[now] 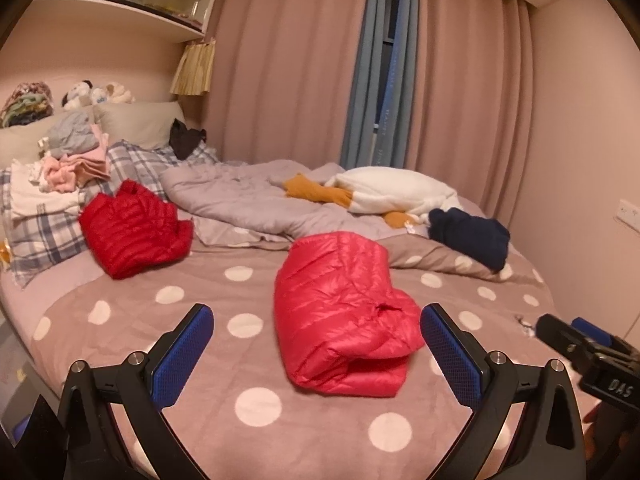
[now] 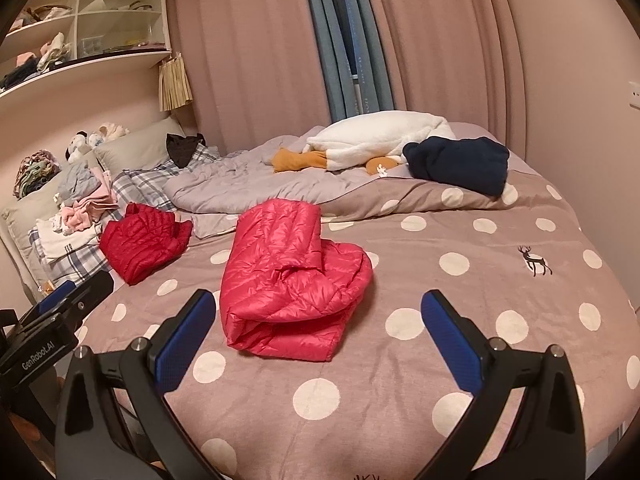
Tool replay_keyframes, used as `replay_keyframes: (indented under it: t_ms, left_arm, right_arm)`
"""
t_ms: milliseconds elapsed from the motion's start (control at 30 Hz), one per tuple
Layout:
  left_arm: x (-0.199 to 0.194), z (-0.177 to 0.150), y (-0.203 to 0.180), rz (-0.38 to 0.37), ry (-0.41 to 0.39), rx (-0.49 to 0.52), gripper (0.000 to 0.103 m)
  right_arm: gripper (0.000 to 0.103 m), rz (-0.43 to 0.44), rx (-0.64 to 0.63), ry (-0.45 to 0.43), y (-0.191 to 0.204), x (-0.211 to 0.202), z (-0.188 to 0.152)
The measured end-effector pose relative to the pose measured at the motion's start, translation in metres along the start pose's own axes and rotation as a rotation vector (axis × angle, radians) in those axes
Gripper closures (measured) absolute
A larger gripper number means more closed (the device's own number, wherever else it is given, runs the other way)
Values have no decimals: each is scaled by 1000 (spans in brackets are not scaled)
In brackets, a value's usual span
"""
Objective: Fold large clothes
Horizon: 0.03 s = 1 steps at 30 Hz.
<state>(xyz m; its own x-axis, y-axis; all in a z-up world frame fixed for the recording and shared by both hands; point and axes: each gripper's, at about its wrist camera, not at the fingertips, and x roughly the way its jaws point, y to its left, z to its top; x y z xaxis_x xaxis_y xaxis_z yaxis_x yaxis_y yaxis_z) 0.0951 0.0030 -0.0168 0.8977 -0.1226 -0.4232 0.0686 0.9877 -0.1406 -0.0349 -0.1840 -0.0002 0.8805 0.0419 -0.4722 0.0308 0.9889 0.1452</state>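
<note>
A pink-red down jacket (image 1: 340, 312) lies folded into a thick bundle on the polka-dot bedspread (image 1: 160, 320); it also shows in the right wrist view (image 2: 288, 280). A darker red down jacket (image 1: 132, 228) lies folded further left, also in the right wrist view (image 2: 144, 240). My left gripper (image 1: 316, 316) is open and empty, just short of the pink-red bundle. My right gripper (image 2: 318, 300) is open and empty, in front of the bundle. The right gripper shows at the left view's right edge (image 1: 576, 340), and the left gripper at the right view's left edge (image 2: 64, 304).
A grey duvet (image 1: 240, 200), a white goose plush (image 1: 400, 192) and a navy garment (image 1: 472, 236) lie at the far side. Stacked clothes (image 1: 72, 168) sit on plaid pillows at the left. Pink curtains (image 1: 460, 80) and a wall shelf (image 1: 120, 12) stand behind.
</note>
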Motion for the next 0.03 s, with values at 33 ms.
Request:
replay_keyframes:
  t_ms: [33]
  left_arm:
    - [0, 0, -1, 11, -1, 5, 1]
  right_arm:
    - [0, 2, 3, 0, -1, 0, 0]
